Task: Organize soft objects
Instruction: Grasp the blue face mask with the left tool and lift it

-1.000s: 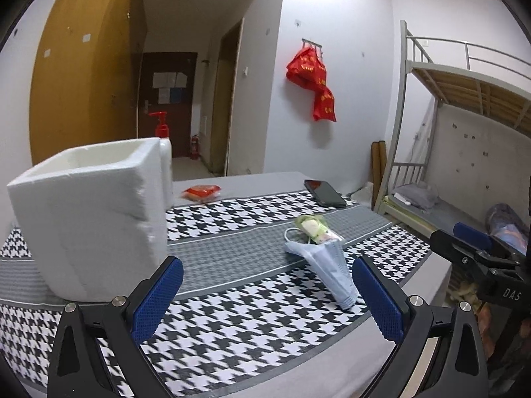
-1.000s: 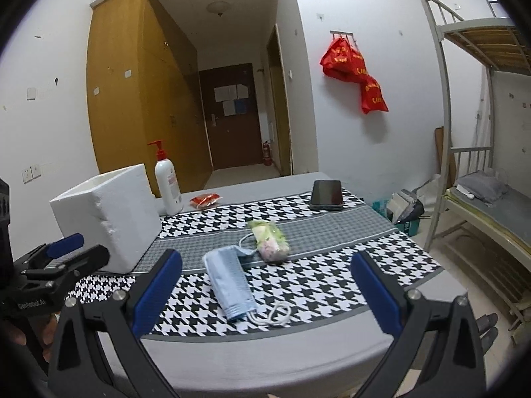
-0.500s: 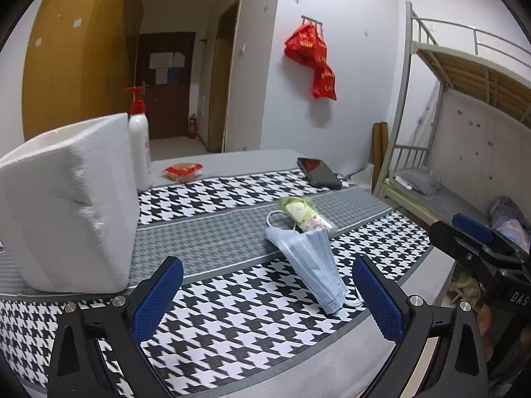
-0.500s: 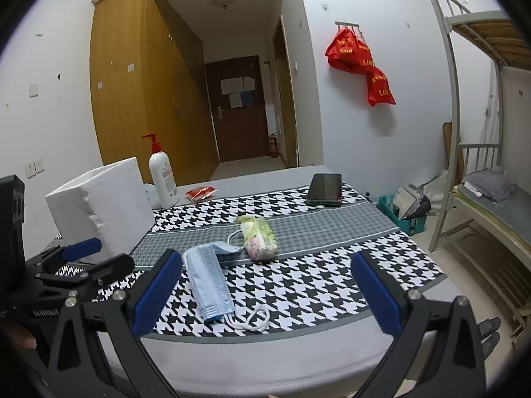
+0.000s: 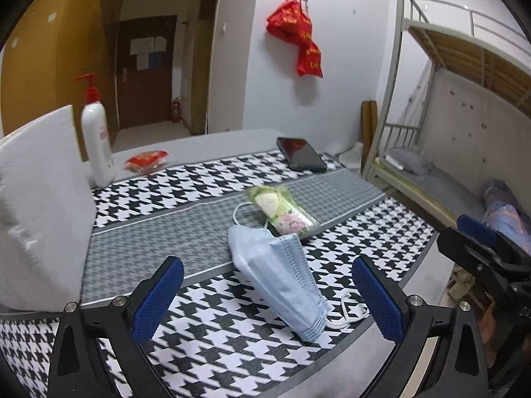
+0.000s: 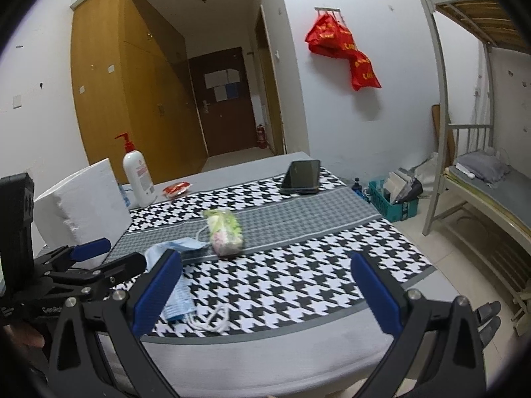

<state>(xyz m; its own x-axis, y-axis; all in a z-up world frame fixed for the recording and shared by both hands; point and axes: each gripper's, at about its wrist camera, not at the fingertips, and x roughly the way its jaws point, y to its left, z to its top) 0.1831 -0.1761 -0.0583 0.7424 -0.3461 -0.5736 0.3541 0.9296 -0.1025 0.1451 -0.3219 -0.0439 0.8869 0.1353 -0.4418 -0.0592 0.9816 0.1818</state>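
Moved: the left gripper (image 5: 265, 295) has swung toward the mask (image 5: 278, 282); the foam box (image 5: 39, 212) has slid off to its left.
Left jaws: wide, empty, mask between them.
Right gripper (image 6: 265, 293): wide, empty; mask by its left finger.
Packet (image 5: 282, 210): beyond the mask, touching it.
Right view only: crate (image 6: 393, 199) on the floor.

In the right wrist view, the right gripper's (image 6: 265, 293) near finger covers part of the blue face mask (image 6: 181, 298). Left of the left gripper (image 5: 265, 298), the white foam box (image 5: 36, 219) is cut by the frame edge. The pump bottle's (image 6: 137, 172) label print is too small to read.
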